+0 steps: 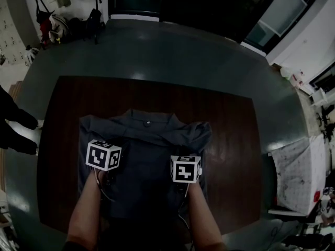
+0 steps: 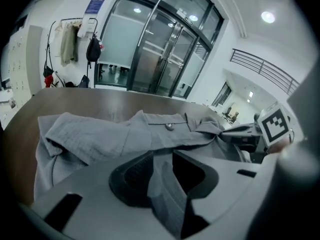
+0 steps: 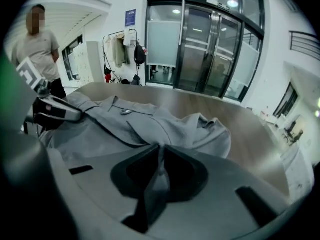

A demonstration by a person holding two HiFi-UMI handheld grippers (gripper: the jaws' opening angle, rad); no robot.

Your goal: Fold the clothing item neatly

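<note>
The dark surface [image 1: 230, 140] carried the grey shirt [image 1: 152, 140], its collar [image 1: 148, 120] away from the person's bare forearms [image 1: 86, 208], which reached in over the shirt's near hem. The left tool [image 2: 162, 171] was half closed on a thick fold of the shirt, the right tool [image 3: 159, 159] nearly shut on a thin pleat. Only the right gripper view showed a bystander [image 3: 37, 41] in full, off the shirt's left side.
</note>
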